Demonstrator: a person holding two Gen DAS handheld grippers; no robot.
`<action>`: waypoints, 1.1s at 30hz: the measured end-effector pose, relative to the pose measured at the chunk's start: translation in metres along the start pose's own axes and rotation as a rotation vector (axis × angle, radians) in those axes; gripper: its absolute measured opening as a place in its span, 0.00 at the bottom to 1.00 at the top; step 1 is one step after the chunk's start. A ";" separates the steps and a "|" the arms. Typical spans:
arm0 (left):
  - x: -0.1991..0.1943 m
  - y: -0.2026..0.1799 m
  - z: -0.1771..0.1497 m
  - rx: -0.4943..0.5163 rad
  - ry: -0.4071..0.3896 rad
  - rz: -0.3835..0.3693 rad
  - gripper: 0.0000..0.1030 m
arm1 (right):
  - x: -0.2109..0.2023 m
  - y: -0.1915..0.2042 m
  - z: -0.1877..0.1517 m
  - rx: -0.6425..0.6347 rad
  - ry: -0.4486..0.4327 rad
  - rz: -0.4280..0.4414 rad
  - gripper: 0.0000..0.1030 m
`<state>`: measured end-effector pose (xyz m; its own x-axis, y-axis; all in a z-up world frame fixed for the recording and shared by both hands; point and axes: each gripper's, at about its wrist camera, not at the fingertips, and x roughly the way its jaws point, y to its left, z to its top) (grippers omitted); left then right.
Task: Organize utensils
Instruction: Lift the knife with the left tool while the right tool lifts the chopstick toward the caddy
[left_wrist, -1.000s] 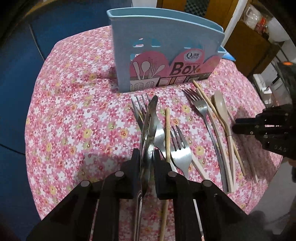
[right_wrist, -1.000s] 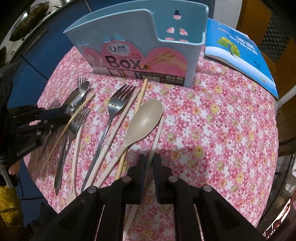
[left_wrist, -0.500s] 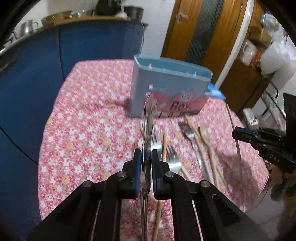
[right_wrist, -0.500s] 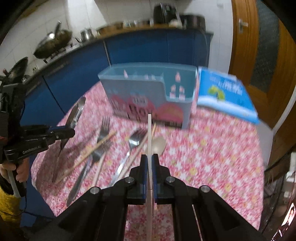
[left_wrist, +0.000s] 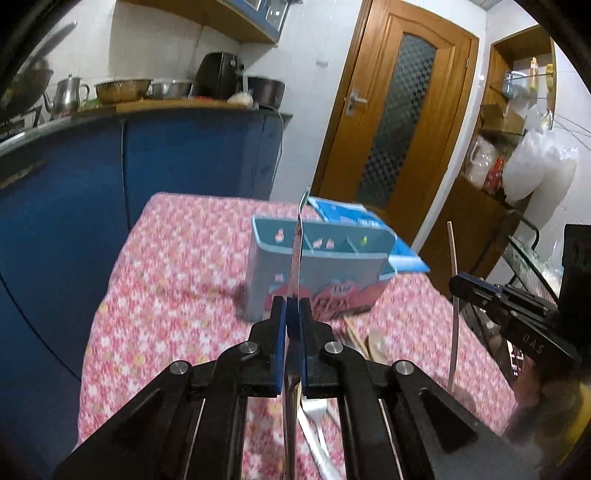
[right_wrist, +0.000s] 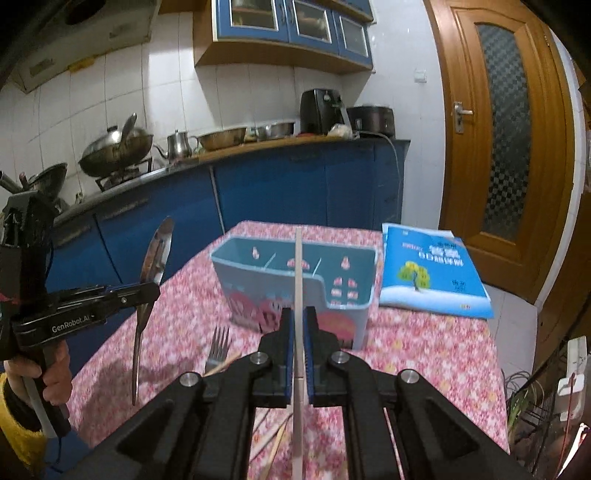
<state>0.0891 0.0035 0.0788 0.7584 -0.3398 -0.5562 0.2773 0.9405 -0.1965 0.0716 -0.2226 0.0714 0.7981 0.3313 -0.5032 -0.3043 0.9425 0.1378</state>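
Since a second ago we have lifted both tools clear of the surface (right_wrist: 424, 354): the metal spoon (right_wrist: 157, 254) and the pale chopstick (right_wrist: 298, 280) lay flat among the cutlery then, and both now stand tipped upward in the air, in front of the blue utensil box (right_wrist: 295, 291). The fingers of the left gripper (left_wrist: 293, 325) have just been closing on the spoon and now pinch its handle, the bowl rising in line with the box's left part. The fingers of the right gripper (right_wrist: 299, 339) are pressed onto the chopstick, which points up across the box's middle. Nearer us than the box, a fork (right_wrist: 218, 347) and more chopsticks (right_wrist: 271, 439) lie on the flowered cloth, with a beige spoon (left_wrist: 376, 345) beside them. A blue booklet (right_wrist: 432, 273) lies flat to the right of the box. Behind the box we see blue cabinets (right_wrist: 280, 184) and, right of them, a wooden door (right_wrist: 509, 129)
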 end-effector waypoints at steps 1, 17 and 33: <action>0.001 0.000 0.004 -0.004 -0.010 -0.002 0.04 | 0.000 -0.001 0.003 0.002 -0.010 0.001 0.06; 0.022 -0.004 0.088 -0.020 -0.221 0.009 0.04 | 0.021 -0.021 0.055 0.032 -0.152 -0.023 0.06; 0.071 0.000 0.118 0.001 -0.394 0.056 0.04 | 0.088 -0.041 0.080 0.039 -0.237 -0.055 0.06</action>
<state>0.2125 -0.0217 0.1342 0.9404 -0.2643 -0.2140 0.2297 0.9576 -0.1737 0.1957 -0.2283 0.0898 0.9142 0.2755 -0.2972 -0.2399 0.9590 0.1509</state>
